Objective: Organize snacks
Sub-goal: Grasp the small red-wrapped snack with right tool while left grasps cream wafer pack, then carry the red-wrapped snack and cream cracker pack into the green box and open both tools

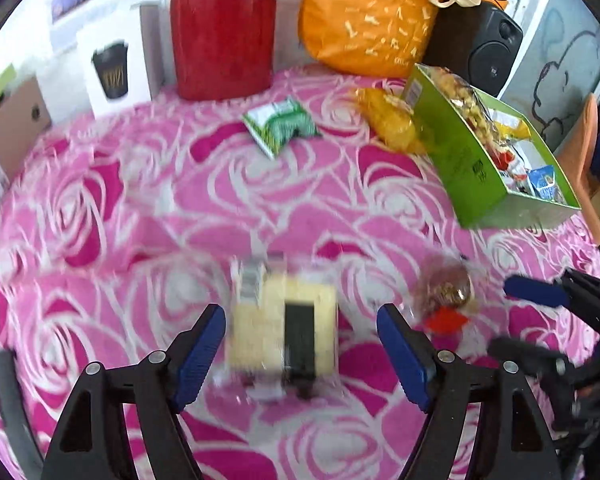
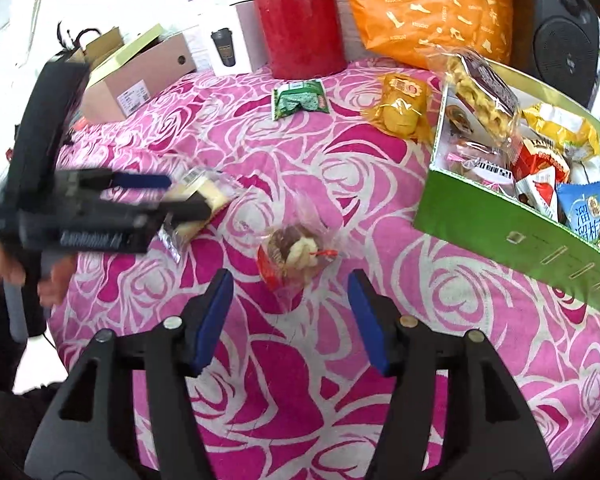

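With both claws spread wide and holding nothing, the left claw [image 1: 300, 344] straddled a cream cracker packet [image 1: 284, 332] and the right claw [image 2: 290, 320] hung just short of a clear-wrapped pastry [image 2: 296, 254]; either slick wrapper might have slipped as the jaws shut, or the two claws, working close together, could have knocked. Four loose snacks lay on the rose-patterned worktop [image 2: 340, 360], those two plus one green packet [image 2: 300, 98] and one yellow bag [image 2: 402, 108], beside one green box [image 2: 500, 220] already crowded with snacks
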Demonstrator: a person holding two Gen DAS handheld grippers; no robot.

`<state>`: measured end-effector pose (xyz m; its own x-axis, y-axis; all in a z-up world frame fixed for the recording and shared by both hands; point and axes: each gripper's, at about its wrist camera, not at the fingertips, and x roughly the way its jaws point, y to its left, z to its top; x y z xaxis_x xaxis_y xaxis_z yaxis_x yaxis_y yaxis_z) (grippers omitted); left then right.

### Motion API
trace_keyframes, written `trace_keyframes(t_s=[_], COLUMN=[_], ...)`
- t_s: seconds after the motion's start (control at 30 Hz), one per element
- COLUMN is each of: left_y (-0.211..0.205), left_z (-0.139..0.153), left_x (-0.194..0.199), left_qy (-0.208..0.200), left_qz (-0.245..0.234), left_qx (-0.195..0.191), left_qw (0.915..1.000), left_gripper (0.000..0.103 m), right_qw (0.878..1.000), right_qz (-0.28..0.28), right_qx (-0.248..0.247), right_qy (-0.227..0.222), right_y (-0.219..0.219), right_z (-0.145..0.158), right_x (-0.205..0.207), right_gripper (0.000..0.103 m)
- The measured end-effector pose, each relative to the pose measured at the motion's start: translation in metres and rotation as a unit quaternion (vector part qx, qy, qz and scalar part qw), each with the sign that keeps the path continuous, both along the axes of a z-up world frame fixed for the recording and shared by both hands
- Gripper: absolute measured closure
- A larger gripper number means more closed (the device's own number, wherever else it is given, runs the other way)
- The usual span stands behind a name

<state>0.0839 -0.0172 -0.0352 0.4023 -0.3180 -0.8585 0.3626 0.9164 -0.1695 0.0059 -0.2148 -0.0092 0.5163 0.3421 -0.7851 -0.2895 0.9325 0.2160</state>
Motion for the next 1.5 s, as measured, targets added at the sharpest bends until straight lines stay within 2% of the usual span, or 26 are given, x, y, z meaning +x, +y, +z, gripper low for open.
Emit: trace_keyframes(t_s=[0.07,0.17,0.23,0.33,0.4,0.47,0.5,0.53,0.57,0.6,0.63,0.7,0.9,1.07,1.2,1.37,1.5], left_y=[0.005,0.014,0.015,0.012,0.010,0.005,0.002,0.001,-0.001,-0.002,-0.003,-0.003,-0.016,-0.051,-0.088,-0.142,-0.188], left_z=[0.000,-0.003,-0.005,-0.011,-0.011,-0.014,-0.017,-0.020,-0.022,-0.022,-0.021,-0.017,0.021,0.067,0.097,0.121,0.125], left_x=[-0.002,-0.004,-0.002,0.000,0.000,0.001,0.003,0.004,0.004,0.002,0.001,0.001,-0.002,0.000,0.006,0.010,0.016], left_qy=[-0.001,0.006,0.009,0.013,0.014,0.010,0.009,0.007,0.003,-0.012,-0.016,-0.006,-0.038,-0.077,-0.103,-0.126,-0.116], left_qz=[0.012,0.025,0.028,0.028,0.022,0.018,0.016,0.013,0.011,0.012,0.007,0.004,-0.014,-0.055,-0.091,-0.132,-0.159], left_qx=[-0.004,-0.021,-0.021,-0.023,-0.027,-0.014,-0.006,-0.002,0.005,0.019,0.028,0.009,-0.020,-0.055,-0.074,-0.085,-0.089], left_qw=[0.9999,0.9995,0.9994,0.9992,0.9993,0.9997,0.9998,0.9999,0.9999,0.9997,0.9994,0.9999,0.9990,0.9940,0.9878,0.9795,0.9763], left_gripper=[0.023,0.020,0.020,0.020,0.020,0.020,0.020,0.021,0.024,0.044,0.044,0.044,0.044,0.044,0.044,0.044,0.044], right_qw=[1.000,1.000,1.000,0.997,0.995,0.995,0.995,0.995,0.995,0.995,0.995,0.996,0.995,0.988,0.977,0.959,0.949], right_qz=[-0.003,-0.010,-0.026,-0.052,-0.054,-0.056,-0.060,-0.061,-0.062,-0.062,-0.061,-0.055,-0.066,-0.115,-0.166,-0.239,-0.278], right_qx=[0.006,0.002,0.011,0.049,0.067,0.069,0.069,0.066,0.061,0.065,0.067,0.062,0.054,0.042,0.009,-0.032,-0.046], right_qy=[0.008,0.003,0.014,0.040,0.044,0.046,0.046,0.045,0.045,0.044,0.039,0.023,-0.041,-0.095,-0.133,-0.148,-0.144], right_y=[0.002,0.008,0.008,0.003,0.003,0.005,0.006,0.006,0.006,0.005,0.005,0.004,-0.015,-0.055,-0.094,-0.150,-0.186], right_z=[-0.001,-0.004,-0.009,-0.018,-0.019,-0.022,-0.024,-0.027,-0.030,-0.031,-0.028,-0.020,0.019,0.055,0.078,0.089,0.085], right_x=[0.005,0.013,0.020,0.029,0.028,0.029,0.030,0.032,0.033,0.033,0.030,0.025,0.009,-0.001,-0.010,-0.017,-0.020], right_gripper=[0.041,0.033,0.033,0.033,0.033,0.033,0.034,0.042,0.061,0.062,0.062,0.064,0.064,0.064,0.064,0.064,0.064])
